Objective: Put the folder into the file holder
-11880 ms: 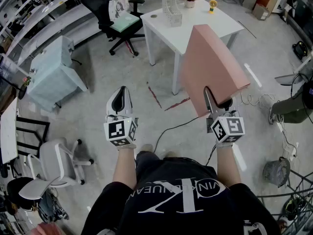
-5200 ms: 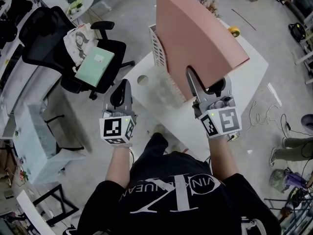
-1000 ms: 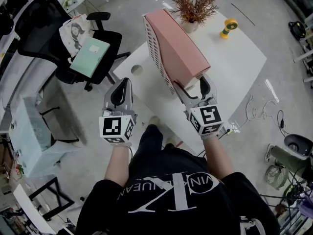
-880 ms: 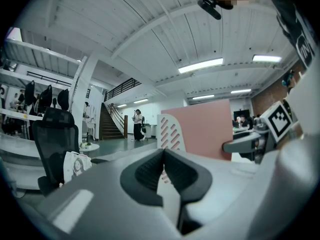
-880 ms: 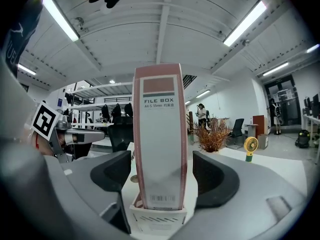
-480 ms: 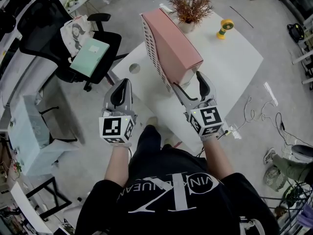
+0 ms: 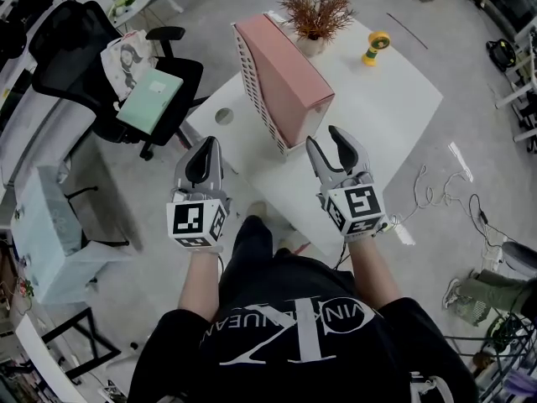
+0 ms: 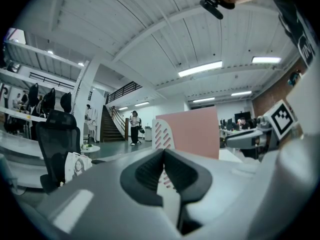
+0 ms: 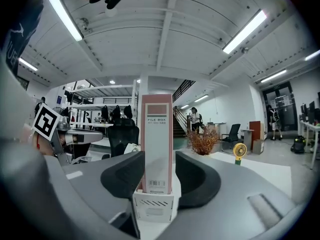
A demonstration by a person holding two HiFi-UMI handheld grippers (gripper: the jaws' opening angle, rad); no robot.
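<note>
The pink folder stands upright in the white slotted file holder on the white table. My right gripper is a short way in front of the folder's near end, clear of it. Its jaws have just been closing and still stand apart, with nothing between them. In the right gripper view the folder's spine and the holder's front show beyond the right gripper. My left gripper hangs left of the table's near edge, shut and empty, and the left gripper view shows the left gripper with jaws together.
A dried plant in a pot and a small yellow fan stand at the table's far side. A black office chair with a green book is to the left. Cables lie on the floor to the right.
My right gripper has drawn back from the folder's near end and its jaws have narrowed. The folder stays in the holder. Both grippers shifted slightly back from the table.
</note>
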